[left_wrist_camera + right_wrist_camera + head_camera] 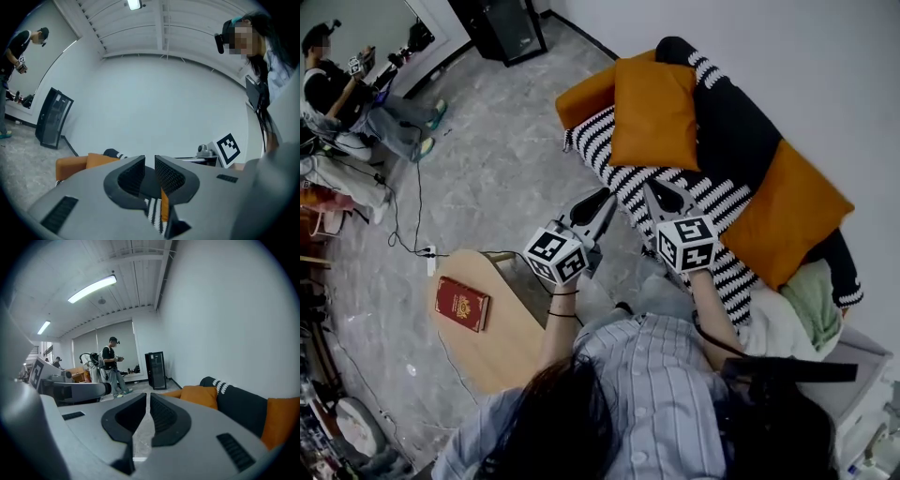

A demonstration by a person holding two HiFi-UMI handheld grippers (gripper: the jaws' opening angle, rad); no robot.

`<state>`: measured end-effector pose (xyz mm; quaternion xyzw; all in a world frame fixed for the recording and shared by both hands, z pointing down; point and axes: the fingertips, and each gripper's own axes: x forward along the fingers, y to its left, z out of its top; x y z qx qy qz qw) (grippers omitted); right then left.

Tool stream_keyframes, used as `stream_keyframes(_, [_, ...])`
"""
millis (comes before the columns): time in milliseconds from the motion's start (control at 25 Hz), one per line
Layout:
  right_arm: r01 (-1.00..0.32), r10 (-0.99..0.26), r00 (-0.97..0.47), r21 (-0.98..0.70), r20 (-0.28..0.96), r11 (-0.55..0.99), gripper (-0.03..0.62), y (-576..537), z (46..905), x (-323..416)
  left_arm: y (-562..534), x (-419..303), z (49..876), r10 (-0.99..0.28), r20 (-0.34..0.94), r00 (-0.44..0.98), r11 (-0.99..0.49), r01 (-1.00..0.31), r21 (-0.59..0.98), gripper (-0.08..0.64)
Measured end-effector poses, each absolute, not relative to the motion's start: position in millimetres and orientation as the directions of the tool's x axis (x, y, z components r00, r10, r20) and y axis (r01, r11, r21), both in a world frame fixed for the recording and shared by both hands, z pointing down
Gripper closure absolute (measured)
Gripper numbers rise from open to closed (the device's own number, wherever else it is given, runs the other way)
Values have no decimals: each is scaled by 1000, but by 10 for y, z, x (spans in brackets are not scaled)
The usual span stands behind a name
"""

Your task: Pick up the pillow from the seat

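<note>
Head view showed the approach: left gripper (601, 200) and right gripper (660, 191) were both closed and empty, short of the square orange fabric pillow (654, 112). The next move likely called for parting the jaws — then reaching in.

Head view: grey marbled floor (506, 141) from 9 to 12 o'clock. Plain white wall (825, 84) at 1 to 3 o'clock. Sofa (731, 122), black with black-and-white striped cover, along that wall, 12 to 4 o'clock. Round wooden table (511, 347) at 8 o'clock. Black cabinet (508, 28) at 11 o'clock, near far wall. Black cable (419, 202) trailing over floor at 9 o'clock. Right gripper view: white ribbed ceiling (117, 268), lit tube lamp (92, 288) at 11 o'clock, second smaller one at 10 o'clock.
</note>
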<state>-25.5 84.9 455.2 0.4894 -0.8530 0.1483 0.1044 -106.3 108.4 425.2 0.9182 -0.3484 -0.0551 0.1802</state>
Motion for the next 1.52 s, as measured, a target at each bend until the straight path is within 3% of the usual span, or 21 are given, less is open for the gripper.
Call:
stream_keyframes(760, [-849, -779, -529, -195, 337, 492, 554, -946, 4602, 546, -674, -336, 4245, -690, 55, 721, -657, -658, 368, 502])
stream_keyframes(1520, [-840, -773, -542, -247, 330, 484, 554, -1418, 4745, 879, -1047, 4, 4317, -676, 112, 728, -663, -668, 337, 502])
